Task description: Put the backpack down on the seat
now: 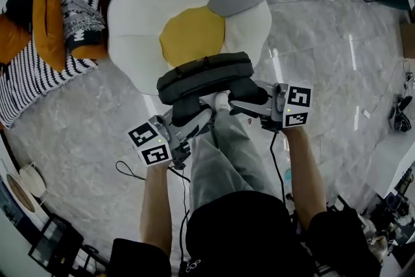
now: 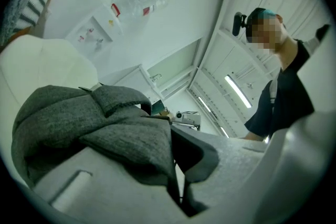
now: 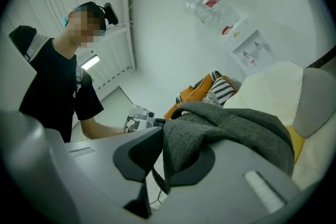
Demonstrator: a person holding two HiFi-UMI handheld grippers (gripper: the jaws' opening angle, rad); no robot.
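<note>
The backpack [image 1: 205, 76] hangs at the centre of the head view, over the lower edge of the white-and-yellow seat [image 1: 162, 3]. The left hand-held gripper [image 1: 192, 119] is pinched narrow on its grey fabric, and the right hand-held gripper [image 1: 251, 102] is clamped on another fold. It seems carried, not yet resting on the seat. What is left is to bring it over the cushion, lower it and let go.

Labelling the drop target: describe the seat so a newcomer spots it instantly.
On the grey marble floor, look just beyond the dark backpack held in the head view's middle. The seat is the big white scalloped cushion with a yellow centre, like a fried egg, unlike the striped-and-orange pile to its left.
</note>
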